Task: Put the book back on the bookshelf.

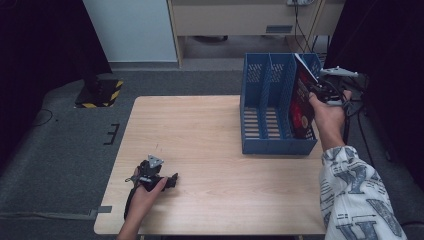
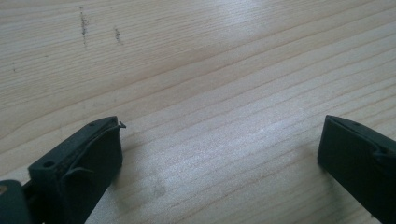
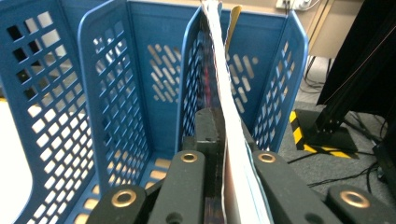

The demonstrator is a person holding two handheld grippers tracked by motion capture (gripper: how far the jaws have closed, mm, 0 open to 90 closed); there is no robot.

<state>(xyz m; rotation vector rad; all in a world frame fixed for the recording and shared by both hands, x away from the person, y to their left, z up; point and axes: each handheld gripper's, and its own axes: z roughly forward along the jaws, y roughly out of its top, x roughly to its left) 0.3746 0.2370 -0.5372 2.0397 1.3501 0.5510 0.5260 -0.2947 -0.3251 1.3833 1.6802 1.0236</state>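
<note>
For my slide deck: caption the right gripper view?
Right tool clamps a book in the blue file rack.

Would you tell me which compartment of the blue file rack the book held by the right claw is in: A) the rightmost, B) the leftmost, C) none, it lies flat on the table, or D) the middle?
A: the book stands in the rack's rightmost slot, clamped by the right claw.

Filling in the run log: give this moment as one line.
right gripper: shut on book | book: in blue file rack, rightmost slot | left gripper: open on table

Lab recording bay: black curtains (image 1: 40, 45); hazard-striped stand base (image 1: 100, 93); lone wooden table (image 1: 200, 135)
</note>
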